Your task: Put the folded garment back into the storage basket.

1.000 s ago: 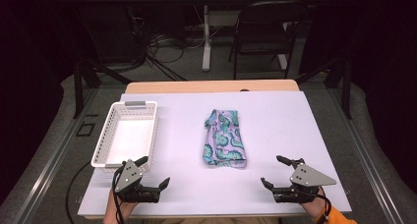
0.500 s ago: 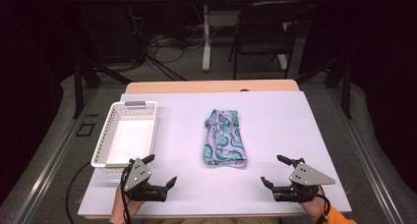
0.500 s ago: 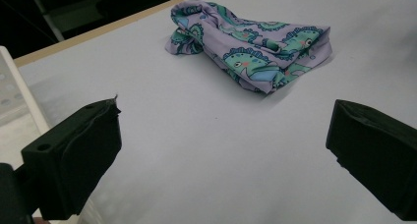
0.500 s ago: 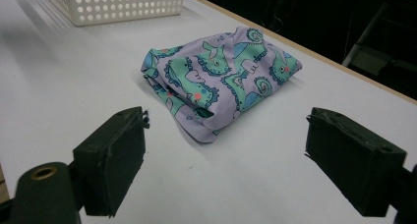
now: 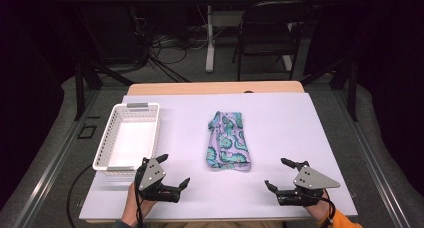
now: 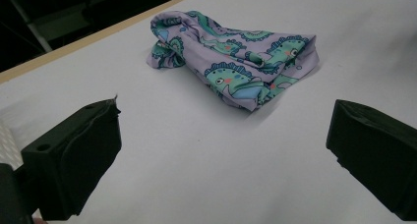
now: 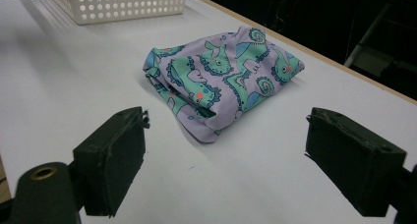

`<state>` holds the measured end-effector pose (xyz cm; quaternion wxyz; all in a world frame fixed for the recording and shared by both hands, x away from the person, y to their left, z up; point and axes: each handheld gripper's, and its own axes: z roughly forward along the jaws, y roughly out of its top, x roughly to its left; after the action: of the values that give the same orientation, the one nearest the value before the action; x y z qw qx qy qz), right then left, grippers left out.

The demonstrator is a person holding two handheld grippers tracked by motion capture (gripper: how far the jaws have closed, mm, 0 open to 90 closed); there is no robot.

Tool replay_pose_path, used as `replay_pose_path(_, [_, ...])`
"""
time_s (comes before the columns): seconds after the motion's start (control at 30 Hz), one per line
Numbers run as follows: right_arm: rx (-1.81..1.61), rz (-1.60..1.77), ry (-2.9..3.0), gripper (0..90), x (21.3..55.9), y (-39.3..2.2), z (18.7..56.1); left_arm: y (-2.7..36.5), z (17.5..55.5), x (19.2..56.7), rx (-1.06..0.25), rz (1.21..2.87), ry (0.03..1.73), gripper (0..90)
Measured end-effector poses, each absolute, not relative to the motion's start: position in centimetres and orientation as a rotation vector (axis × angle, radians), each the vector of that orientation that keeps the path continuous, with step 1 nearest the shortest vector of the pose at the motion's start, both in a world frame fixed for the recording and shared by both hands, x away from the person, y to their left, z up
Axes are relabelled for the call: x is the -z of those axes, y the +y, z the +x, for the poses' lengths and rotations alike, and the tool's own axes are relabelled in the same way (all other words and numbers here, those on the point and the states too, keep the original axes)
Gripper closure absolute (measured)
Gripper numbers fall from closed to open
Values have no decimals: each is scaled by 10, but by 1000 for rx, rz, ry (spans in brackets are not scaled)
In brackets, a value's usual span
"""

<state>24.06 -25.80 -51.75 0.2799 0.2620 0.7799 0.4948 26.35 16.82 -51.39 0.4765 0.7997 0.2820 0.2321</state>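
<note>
Cloth (image 5: 228, 141) folded; dinosaur print (image 7: 196, 86) near.

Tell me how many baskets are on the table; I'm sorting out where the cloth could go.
1. The white perforated basket stands at the table's left side, left of the folded patterned cloth and just beyond the left gripper. No other is visible.
</note>
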Motion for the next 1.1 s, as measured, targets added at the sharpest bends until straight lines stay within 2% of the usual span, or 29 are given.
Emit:
replay_pose_path(0.67, [-1324, 686, 2110, 146, 518, -257, 241, 137, 289, 512, -519, 1987, 658, 1])
replay_pose_path(1.1, [-1321, 683, 2121, 146, 519, -257, 241, 126, 310, 510, -468, 1986, 716, 1])
